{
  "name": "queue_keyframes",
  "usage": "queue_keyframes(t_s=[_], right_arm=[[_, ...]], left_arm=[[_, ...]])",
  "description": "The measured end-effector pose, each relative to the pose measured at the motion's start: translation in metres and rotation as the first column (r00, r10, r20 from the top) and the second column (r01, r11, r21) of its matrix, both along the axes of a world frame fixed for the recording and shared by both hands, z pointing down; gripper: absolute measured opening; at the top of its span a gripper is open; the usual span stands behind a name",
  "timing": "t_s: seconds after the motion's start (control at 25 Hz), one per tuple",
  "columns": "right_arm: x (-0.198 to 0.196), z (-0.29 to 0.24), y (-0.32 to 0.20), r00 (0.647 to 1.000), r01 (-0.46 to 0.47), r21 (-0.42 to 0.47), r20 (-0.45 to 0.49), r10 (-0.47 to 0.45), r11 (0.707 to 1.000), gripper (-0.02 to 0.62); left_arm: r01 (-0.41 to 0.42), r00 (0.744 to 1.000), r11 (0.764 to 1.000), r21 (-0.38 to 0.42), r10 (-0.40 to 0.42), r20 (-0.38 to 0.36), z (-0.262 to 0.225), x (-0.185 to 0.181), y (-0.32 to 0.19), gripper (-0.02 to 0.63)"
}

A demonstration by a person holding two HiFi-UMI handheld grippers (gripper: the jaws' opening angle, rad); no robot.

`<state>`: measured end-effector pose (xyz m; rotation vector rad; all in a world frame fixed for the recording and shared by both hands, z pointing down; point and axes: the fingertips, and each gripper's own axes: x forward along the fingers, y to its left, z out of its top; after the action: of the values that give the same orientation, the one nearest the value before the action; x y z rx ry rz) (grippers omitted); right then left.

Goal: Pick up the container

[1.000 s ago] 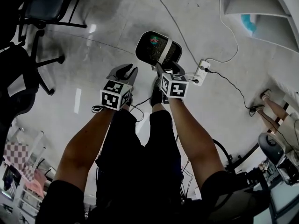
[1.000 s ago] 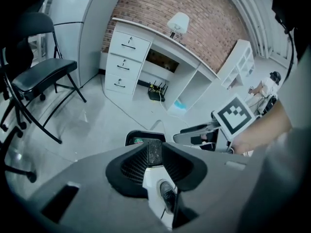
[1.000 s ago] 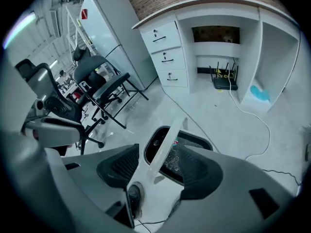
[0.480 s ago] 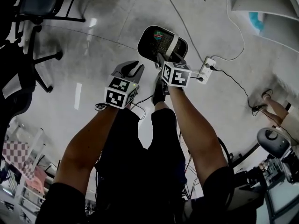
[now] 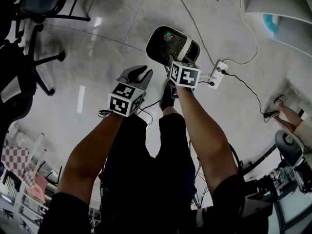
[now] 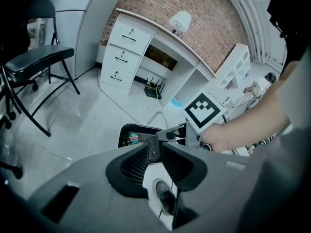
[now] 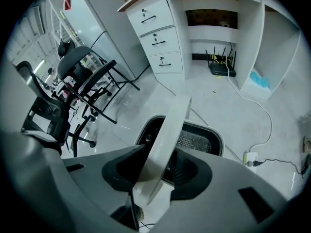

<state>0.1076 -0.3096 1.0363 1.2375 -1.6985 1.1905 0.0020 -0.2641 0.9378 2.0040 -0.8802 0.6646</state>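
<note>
The black oval mesh container [image 5: 165, 39] stands on the grey floor [image 5: 97, 87], the right gripper [image 7: 158, 165] having just been closing on its white band handle [image 7: 167, 130], so clamp mid-handle and lift straight (left gripper [image 6: 154, 154], slightly parted, holds nothing).

An office: a white desk [image 7: 214, 34] with drawers [image 7: 158, 38], a brick wall [image 6: 194, 13], office chairs [image 7: 83, 66], a router [image 7: 222, 71].

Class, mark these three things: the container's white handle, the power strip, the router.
container handle [image 7: 166, 140]: right gripper view, middle of white band.
power strip [image 5: 218, 73]: head view, white body.
router [image 7: 223, 72]: right gripper view, black body.
</note>
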Motion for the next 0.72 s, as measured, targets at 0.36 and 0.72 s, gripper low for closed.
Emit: queue_keyframes(t_s=[0.36,0.72], right_arm=[[0.013,0.001,0.012,0.992,-0.127,-0.060,-0.036,0.125,0.990,0.076],[0.007,-0.031,0.035,0.991,0.102,-0.033,-0.080,-0.104,0.994,0.052]], left_arm=[[0.000,1.000,1.000,0.012,0.000,-0.027,-0.019,-0.003,0.007,0.084],[0.038,0.999,0.998,0.046,-0.036,-0.035,-0.052,-0.011,0.014,0.084]])
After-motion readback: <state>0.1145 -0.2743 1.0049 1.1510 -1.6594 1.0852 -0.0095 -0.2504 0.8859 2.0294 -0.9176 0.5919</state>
